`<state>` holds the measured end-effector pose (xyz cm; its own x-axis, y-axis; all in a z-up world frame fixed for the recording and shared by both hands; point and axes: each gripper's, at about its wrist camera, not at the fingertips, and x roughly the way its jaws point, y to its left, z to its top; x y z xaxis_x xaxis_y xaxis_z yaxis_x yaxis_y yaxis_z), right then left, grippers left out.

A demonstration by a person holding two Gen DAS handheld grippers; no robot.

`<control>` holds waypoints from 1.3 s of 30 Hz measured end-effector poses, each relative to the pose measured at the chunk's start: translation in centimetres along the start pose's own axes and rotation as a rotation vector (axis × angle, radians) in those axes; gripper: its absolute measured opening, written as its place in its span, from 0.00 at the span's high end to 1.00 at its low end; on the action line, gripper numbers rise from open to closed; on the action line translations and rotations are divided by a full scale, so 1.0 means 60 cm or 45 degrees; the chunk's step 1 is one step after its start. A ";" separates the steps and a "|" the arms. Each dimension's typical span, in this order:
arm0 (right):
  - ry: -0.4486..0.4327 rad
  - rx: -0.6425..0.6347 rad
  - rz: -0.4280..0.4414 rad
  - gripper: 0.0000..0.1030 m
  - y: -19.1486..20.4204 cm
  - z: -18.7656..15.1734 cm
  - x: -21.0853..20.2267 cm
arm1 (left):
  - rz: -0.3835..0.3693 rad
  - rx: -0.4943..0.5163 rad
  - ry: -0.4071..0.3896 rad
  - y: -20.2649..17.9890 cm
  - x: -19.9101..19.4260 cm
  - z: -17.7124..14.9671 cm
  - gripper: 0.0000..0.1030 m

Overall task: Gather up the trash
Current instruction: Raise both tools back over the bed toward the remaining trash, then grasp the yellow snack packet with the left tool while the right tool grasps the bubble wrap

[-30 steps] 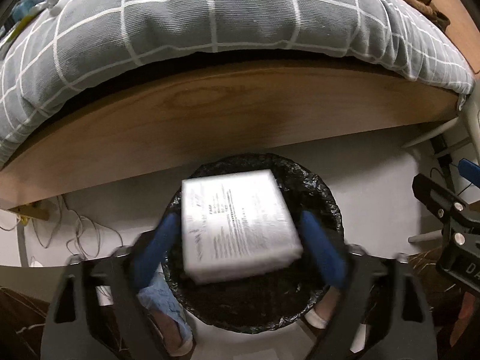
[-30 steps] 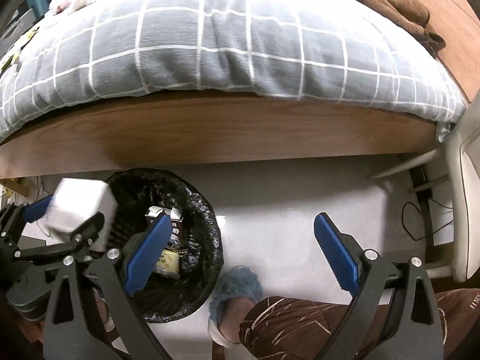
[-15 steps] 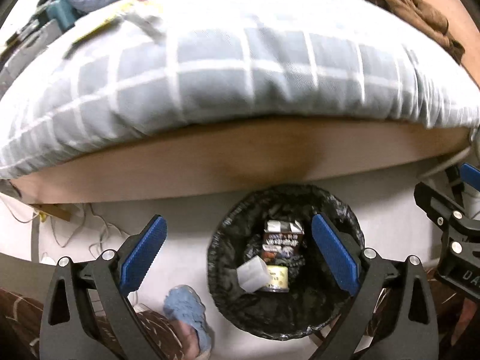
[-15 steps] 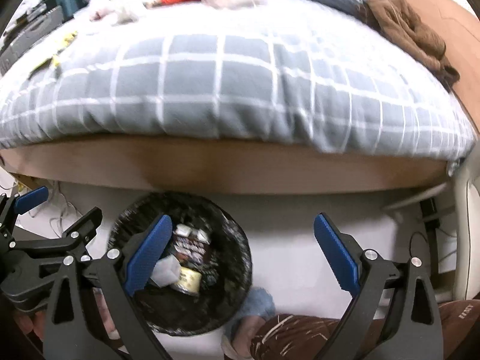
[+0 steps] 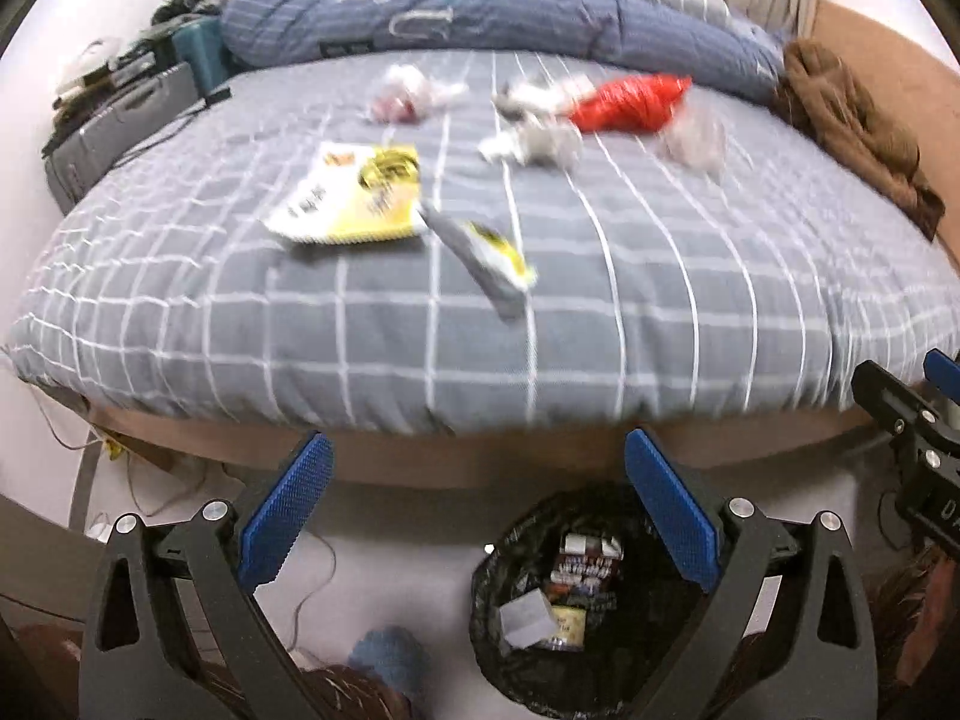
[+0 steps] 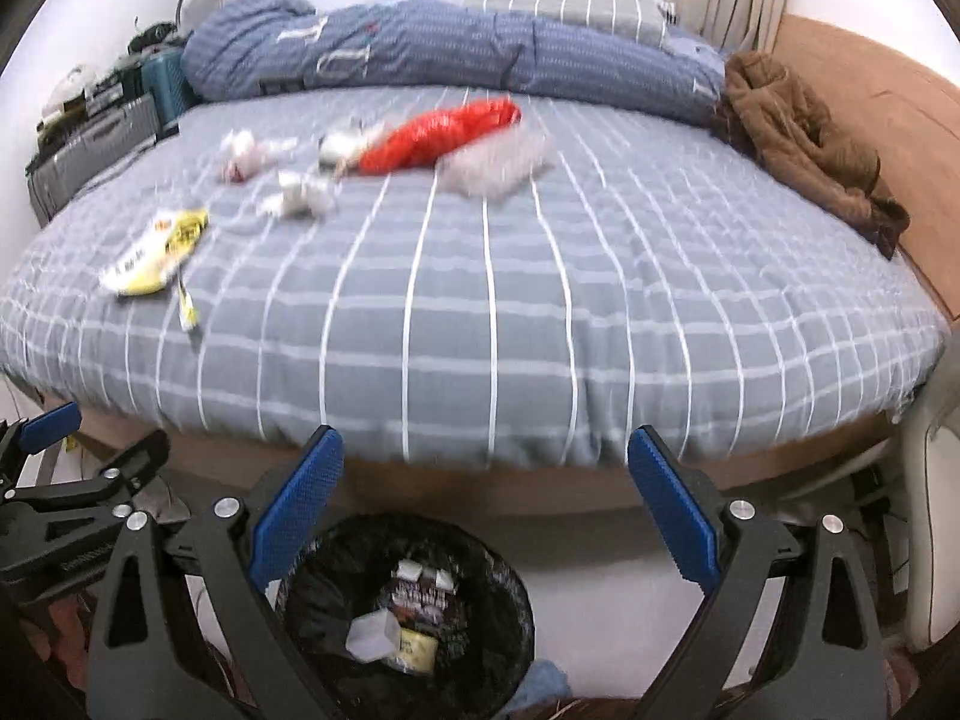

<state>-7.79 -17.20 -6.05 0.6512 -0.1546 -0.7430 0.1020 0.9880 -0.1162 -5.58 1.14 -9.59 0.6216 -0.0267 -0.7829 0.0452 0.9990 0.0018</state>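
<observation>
Both grippers are raised above the floor and face the bed (image 5: 540, 324), a posture suited to choosing the next piece of litter. The left gripper (image 5: 474, 510) has its jaws wide and holds nothing; the right gripper (image 6: 483, 507) likewise stands wide and empty.

The bin (image 5: 510, 648), lined in black plastic, sits on the floor at 6 o'clock in both views, just below the bed edge, presumably placed within easy drop range. It already contains a white box (image 5: 528, 618) and printed cartons.

Remaining litter lies on the checked bedcover:
- a yellow packet (image 5: 354, 195) at 11 o'clock in the left view, flat, its long axis running from near left to far right;
- a slim sachet (image 5: 486, 258) just beside it, long axis pointing toward 5 o'clock;
- a red bag (image 5: 630, 102) at 1 o'clock, lying roughly crosswise;
- crumpled white scraps (image 5: 528, 141) near it.

Motion blur prevents finer detail.
</observation>
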 end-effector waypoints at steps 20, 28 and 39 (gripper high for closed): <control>-0.082 0.015 0.038 0.11 0.023 0.146 0.041 | 0.061 -0.127 -0.012 0.095 0.034 0.141 0.06; -0.075 0.030 0.010 0.11 0.009 0.209 0.105 | 0.076 -0.125 0.010 0.104 0.076 0.188 0.06; -0.010 0.075 -0.021 0.14 -0.011 0.284 0.231 | 0.115 -0.146 0.071 0.134 0.153 0.242 0.06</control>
<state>13.98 -20.01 -5.03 0.6550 -0.1713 -0.7360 0.1565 0.9836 -0.0896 11.83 8.42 -7.71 0.5746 0.0621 -0.8161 -0.1005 0.9949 0.0049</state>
